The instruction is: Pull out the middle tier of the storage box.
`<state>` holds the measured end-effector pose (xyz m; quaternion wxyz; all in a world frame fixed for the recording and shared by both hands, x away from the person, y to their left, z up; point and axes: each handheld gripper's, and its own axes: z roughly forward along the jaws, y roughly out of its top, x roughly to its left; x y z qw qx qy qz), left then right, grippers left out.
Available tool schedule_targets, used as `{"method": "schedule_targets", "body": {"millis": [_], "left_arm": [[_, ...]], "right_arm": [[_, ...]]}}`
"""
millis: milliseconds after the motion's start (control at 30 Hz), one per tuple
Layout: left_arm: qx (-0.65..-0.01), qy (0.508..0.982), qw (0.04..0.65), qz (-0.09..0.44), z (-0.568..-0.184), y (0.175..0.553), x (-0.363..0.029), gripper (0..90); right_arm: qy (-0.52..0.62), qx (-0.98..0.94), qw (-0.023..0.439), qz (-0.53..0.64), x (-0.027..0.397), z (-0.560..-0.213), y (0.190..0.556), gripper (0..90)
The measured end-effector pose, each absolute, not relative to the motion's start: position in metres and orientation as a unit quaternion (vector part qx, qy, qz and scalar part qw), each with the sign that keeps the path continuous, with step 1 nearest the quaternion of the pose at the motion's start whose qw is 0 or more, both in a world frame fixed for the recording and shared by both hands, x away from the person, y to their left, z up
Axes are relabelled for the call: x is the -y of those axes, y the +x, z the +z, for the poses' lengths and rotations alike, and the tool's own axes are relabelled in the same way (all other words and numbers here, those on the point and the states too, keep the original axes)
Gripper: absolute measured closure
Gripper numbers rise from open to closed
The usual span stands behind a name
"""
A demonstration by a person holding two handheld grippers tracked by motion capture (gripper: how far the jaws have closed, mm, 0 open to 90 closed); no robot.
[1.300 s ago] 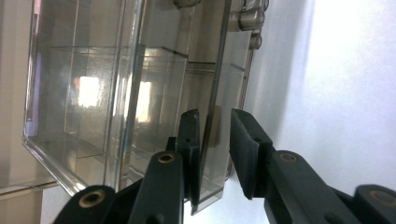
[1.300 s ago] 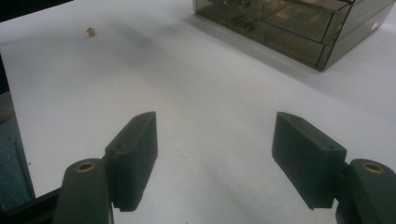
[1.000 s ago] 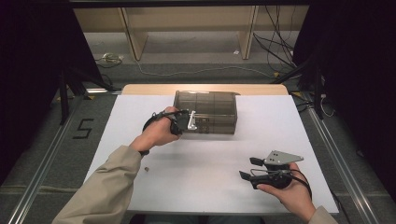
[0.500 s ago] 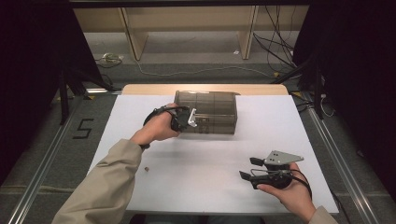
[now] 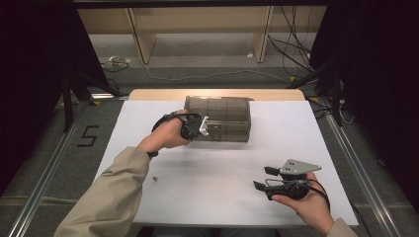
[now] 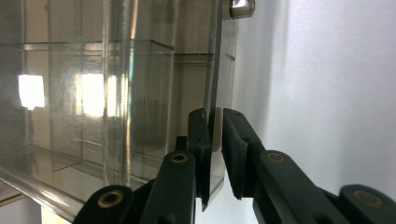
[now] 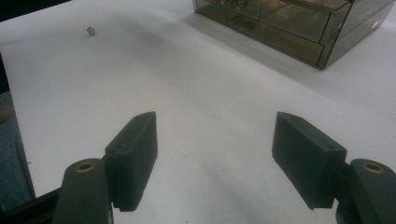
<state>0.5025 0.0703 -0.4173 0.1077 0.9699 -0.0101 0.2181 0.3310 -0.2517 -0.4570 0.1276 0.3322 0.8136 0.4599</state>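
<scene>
A smoked-plastic drawer organizer [image 5: 220, 118] is set near the far edge of the white worktop [image 5: 296, 133]. A thin clear panel at its left end, probably a drawer front, is pinched between the jaws of the left hand-held gripper [image 6: 215, 135]. The right hand-held gripper [image 5: 262, 178] is held well apart from the organizer, toward the near right of it, with jaws spread and nothing between them. A small brown object [image 5: 154, 178] is seen near-left of the organizer.

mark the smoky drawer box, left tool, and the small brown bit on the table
smoky drawer box [image 5: 225, 116], high view, top panel.
left tool [image 6: 215, 135], left gripper view, between fingertips clamping the box's thin panel edge.
small brown bit [image 5: 154, 178], high view, its middle.
</scene>
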Motion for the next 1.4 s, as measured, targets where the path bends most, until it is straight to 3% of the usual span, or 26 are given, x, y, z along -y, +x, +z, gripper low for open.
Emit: {"method": "schedule_targets", "body": {"millis": [1400], "left_arm": [[0.020, 0.974, 0.107, 0.200, -0.4162, 0.4952, -0.0702, 83.3]], "right_arm": [[0.332, -0.813, 0.129, 0.460, 0.2519, -0.4562, 0.3306, 32.1]]}}
